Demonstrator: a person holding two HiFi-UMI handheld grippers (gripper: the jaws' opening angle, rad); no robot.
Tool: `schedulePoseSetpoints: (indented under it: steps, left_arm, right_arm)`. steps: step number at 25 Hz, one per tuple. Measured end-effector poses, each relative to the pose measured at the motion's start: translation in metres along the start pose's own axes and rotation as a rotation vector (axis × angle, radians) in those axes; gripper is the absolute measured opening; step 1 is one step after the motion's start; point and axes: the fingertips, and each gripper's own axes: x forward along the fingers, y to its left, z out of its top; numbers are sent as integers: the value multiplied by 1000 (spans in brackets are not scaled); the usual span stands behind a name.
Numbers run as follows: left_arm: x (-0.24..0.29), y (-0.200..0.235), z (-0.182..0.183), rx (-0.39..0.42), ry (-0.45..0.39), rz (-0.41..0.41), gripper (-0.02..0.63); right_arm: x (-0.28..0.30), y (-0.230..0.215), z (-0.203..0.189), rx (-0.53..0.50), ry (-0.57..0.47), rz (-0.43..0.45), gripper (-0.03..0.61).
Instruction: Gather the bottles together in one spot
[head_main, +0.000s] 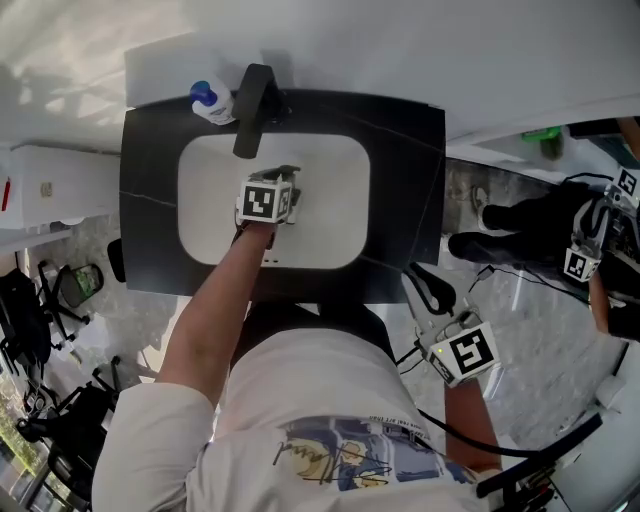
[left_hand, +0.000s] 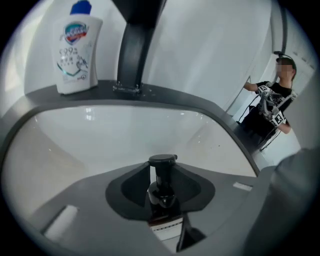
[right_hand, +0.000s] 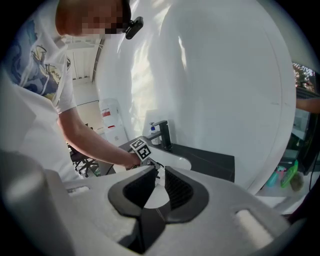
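Observation:
My left gripper (left_hand: 162, 176) is shut on a small bottle (left_hand: 161, 192) with a black cap and a white label, gripping it at the neck over the white basin (left_hand: 100, 135). In the head view this gripper (head_main: 288, 182) hangs above the middle of the basin and hides the small bottle. A white bottle with a blue cap (left_hand: 76, 47) stands upright on the dark counter, left of the black tap (left_hand: 136, 45); the head view shows this bottle (head_main: 210, 102) at the back left corner. My right gripper (right_hand: 159, 182) is slightly open and empty; in the head view the right gripper (head_main: 428, 285) is off the counter's right front corner.
The dark counter (head_main: 405, 150) frames the basin (head_main: 330, 170). Green bottles (right_hand: 287, 176) stand on a ledge to the right. Another person in black (head_main: 550, 232) with grippers stands to the right. Chairs and bags (head_main: 40, 300) crowd the floor on the left.

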Motion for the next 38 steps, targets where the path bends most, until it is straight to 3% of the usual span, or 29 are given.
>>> schedulePoseSetpoints:
  steps: [6, 10, 16, 27, 38]
  left_arm:
    - [-37, 4, -3, 75, -128, 13, 87]
    - [-44, 13, -16, 128, -137, 9, 86]
    - [-69, 26, -8, 171, -215, 29, 86]
    - [-179, 64, 63, 156, -433, 12, 86]
    - [-229, 144, 133, 126, -565, 96, 86]
  right_arm:
    - [10, 18, 16, -35, -17, 16, 60]
    - [12, 31, 18, -47, -12, 17, 60]
    - [17, 48, 24, -61, -8, 10, 60]
    - [37, 76, 53, -77, -48, -5, 60]
    - [56, 101, 63, -59, -51, -52, 60]
